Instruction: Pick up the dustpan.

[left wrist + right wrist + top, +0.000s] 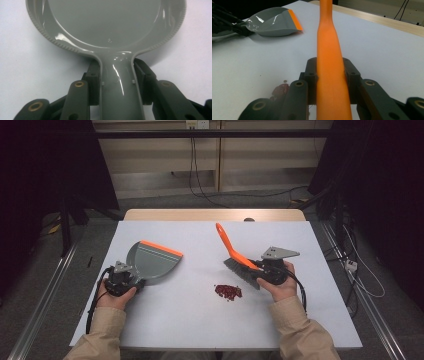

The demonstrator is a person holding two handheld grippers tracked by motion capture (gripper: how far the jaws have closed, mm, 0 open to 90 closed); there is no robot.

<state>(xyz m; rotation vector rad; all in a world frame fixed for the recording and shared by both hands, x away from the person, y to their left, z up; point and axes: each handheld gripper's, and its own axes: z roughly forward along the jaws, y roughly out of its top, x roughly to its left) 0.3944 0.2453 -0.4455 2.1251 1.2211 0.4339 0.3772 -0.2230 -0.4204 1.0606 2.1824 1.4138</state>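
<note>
On tabletop [165,320], left to right:
Left hand-held gripper [121,281]: near the left edge, in the person's left hand; in the left gripper view its pads press both sides of the dustpan's handle, pinching it.
Dustpan [152,261]: grey with an orange lip, lying flat, lip pointing toward the far right; handle toward the person. It sits well apart from the beans.
Beans [228,291]: small dark red heap, between the two hand-held grippers and nearer the right one; just beside the brush bristles.
Brush [235,255]: orange handle slanting up and away to the left, grey bristles low over the tabletop.
Right hand-held gripper [270,272]: in the right hand, pinching the brush handle, pads tight on both sides in the right gripper view.
</note>
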